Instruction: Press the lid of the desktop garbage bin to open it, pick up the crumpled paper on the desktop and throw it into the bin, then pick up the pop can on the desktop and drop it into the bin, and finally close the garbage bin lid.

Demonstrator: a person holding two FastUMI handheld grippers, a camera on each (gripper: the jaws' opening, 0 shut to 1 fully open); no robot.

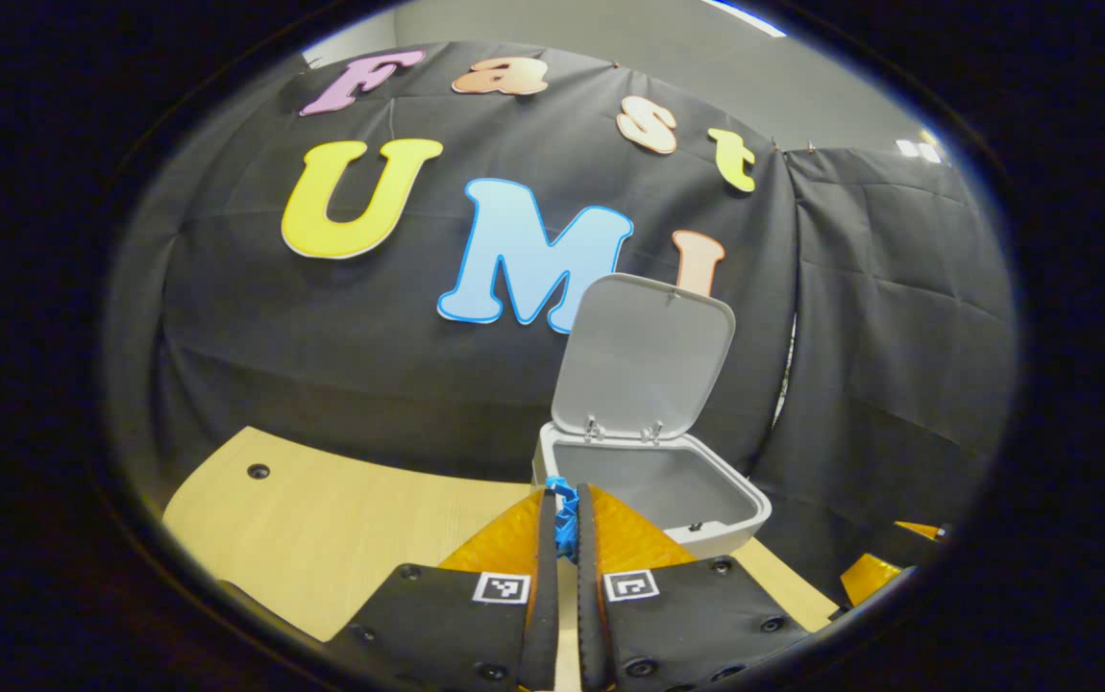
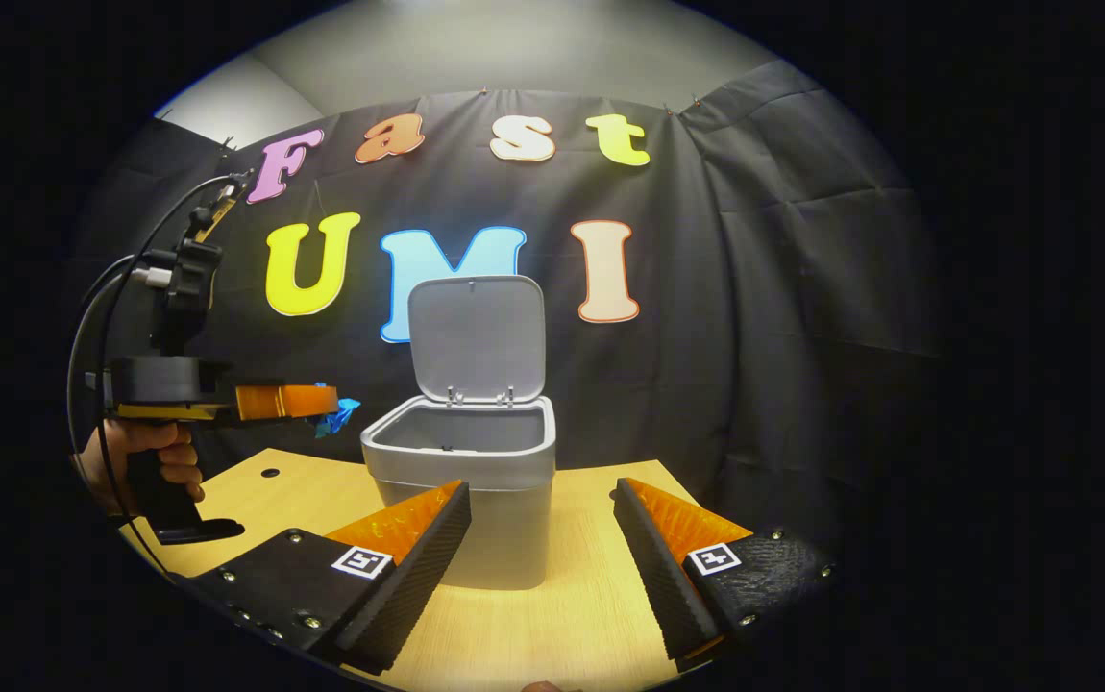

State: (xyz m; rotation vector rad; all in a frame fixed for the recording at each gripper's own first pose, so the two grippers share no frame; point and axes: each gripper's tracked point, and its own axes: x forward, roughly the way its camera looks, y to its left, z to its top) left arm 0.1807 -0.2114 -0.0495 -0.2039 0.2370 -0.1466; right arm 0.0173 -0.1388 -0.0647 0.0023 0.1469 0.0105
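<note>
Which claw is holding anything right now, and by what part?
The left claw pinches blue crumpled paper at its fingertips, a bit sticking out beyond them. The right claw is open, empty.

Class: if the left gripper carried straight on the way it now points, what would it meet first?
Probably the open garbage bin: the left gripper, shut on blue crumpled paper, aims at its near rim. Depth is unclear; it may pass just over it.

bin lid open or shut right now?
Open. The lid stands upright behind the bin, hinged at the rear rim, and the bin's mouth is uncovered in both views.
</note>
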